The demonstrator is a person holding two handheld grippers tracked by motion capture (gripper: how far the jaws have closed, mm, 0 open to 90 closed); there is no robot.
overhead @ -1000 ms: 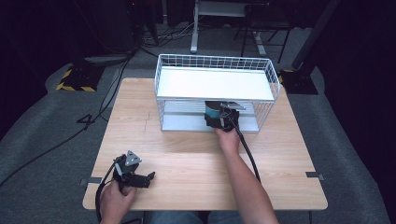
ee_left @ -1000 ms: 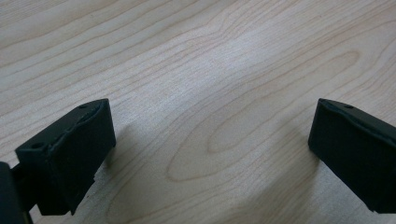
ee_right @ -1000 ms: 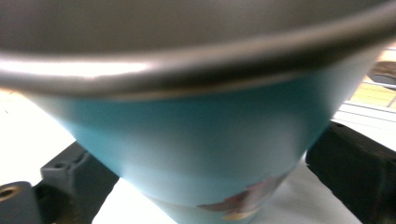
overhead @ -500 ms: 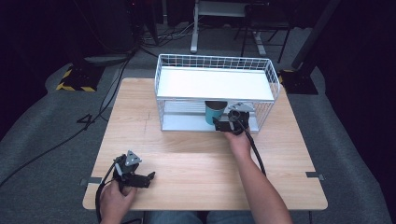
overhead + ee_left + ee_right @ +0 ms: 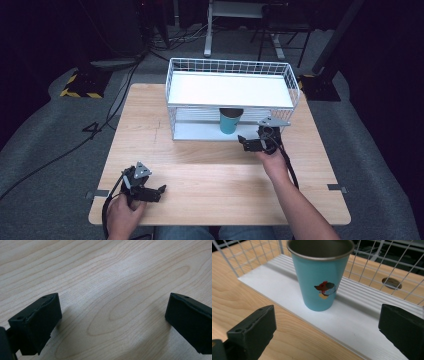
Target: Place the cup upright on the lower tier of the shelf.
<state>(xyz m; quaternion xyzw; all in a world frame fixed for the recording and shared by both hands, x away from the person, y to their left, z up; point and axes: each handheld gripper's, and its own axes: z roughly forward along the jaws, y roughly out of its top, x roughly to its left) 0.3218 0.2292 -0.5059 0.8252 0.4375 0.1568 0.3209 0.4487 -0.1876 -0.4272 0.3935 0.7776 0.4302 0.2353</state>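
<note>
A teal metal cup (image 5: 230,121) with a small picture on its side (image 5: 320,277) stands upright on the lower shelf of a white wire rack (image 5: 172,95). My right gripper (image 5: 246,144) hovers over the table just in front of the rack, to the right of the cup. Its jaws have just been opening and now stand wide with nothing between them (image 5: 327,327); the cup is a short way beyond the fingertips. My left gripper (image 5: 159,192) rests near the table's front left edge, open over bare wood (image 5: 112,317).
The rack's upper shelf (image 5: 230,89) is a flat white board above the cup. The wooden table (image 5: 210,175) runs between the two grippers. A round hole in the tabletop (image 5: 391,283) lies behind the rack. Cables and stands lie on the floor beyond.
My right gripper has let go of the cup on the lower shelf and drawn back out of the rack, toward the near right. The left gripper has stayed put.
</note>
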